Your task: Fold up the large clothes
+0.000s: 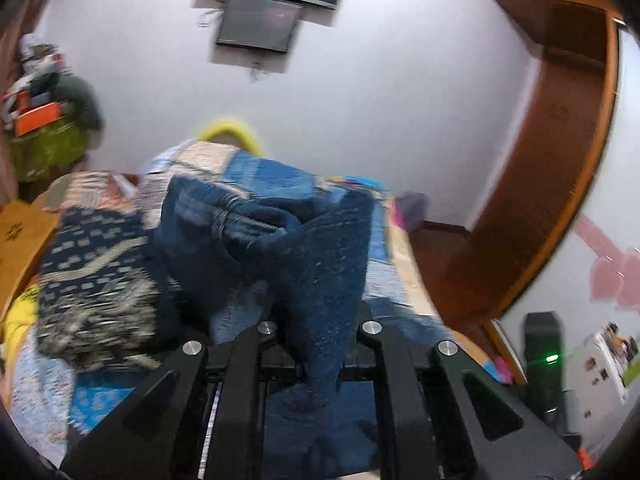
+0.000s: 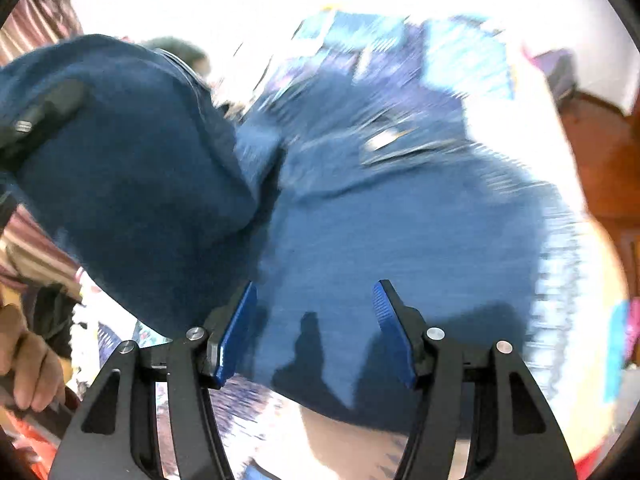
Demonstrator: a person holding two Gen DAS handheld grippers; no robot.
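1. One bed (image 1: 404, 264) fills the lower part of the left wrist view, covered by a patchwork quilt (image 1: 224, 160) in blue, cream and orange squares; white wall rises behind it.
2. A wooden wardrobe (image 1: 560, 152) stands to the right of the bed, against the wall.
3. The dark blue garment (image 1: 280, 232), the task's thing, lies bunched over the middle of the quilt, one end lifted off the bed and running down into the left gripper. In the right wrist view the same blue cloth (image 2: 400, 240) spreads flat across the centre, with a thick fold of it raised at the left.
4. A navy cloth with pale patterning (image 1: 96, 276) lies crumpled on the bed just left of the blue garment.
5. Two dark screens (image 1: 260, 20) hang on the wall above the bed; both are blurred.
6. The left gripper (image 1: 316, 332) is closed tight on a hanging strip of the blue garment, its fingers hidden under the cloth.
7. The right gripper (image 2: 316, 332) stands wide apart with nothing between its blue pads (image 2: 236, 336); it hovers over the flat part of the garment, and whether the tips touch the cloth cannot be told.
8. A hand (image 2: 28, 364) shows at the left edge of the right wrist view, wrapped around a handle.
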